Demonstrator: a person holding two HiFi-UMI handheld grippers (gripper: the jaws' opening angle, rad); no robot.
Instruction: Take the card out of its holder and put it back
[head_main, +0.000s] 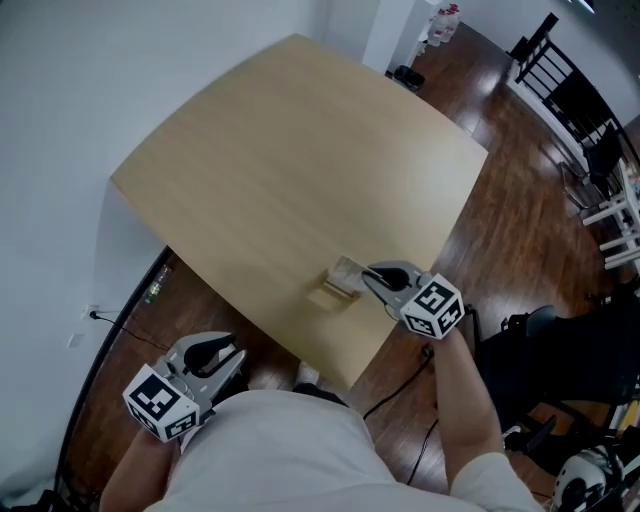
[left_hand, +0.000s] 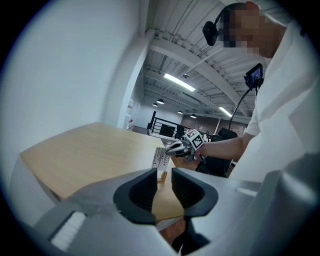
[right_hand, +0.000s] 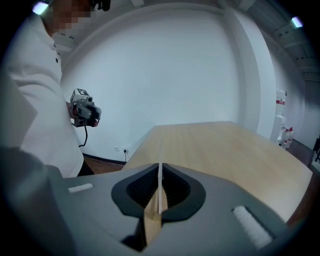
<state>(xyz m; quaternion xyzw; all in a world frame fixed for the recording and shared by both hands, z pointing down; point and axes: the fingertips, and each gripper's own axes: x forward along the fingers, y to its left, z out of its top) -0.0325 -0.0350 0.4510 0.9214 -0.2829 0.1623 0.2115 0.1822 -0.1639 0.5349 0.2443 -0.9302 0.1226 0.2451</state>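
A pale card (head_main: 347, 270) stands upright in a small wooden holder (head_main: 330, 292) near the front edge of the light wood table (head_main: 290, 160). My right gripper (head_main: 372, 277) reaches in from the right and is shut on the card. In the right gripper view the card (right_hand: 160, 170) runs edge-on between the pads, with the holder (right_hand: 151, 222) below it. My left gripper (head_main: 222, 352) hangs off the table at the lower left, its jaws a narrow gap apart and empty. The left gripper view shows the card (left_hand: 160, 159) and the right gripper (left_hand: 172, 148) beyond its own jaws (left_hand: 164, 187).
A white wall runs along the left of the table. Dark wood floor surrounds it, with a black cable (head_main: 400, 385) below the table edge. Black chairs (head_main: 560, 80) stand at the far right, and a dark seat (head_main: 560, 350) is close to my right arm.
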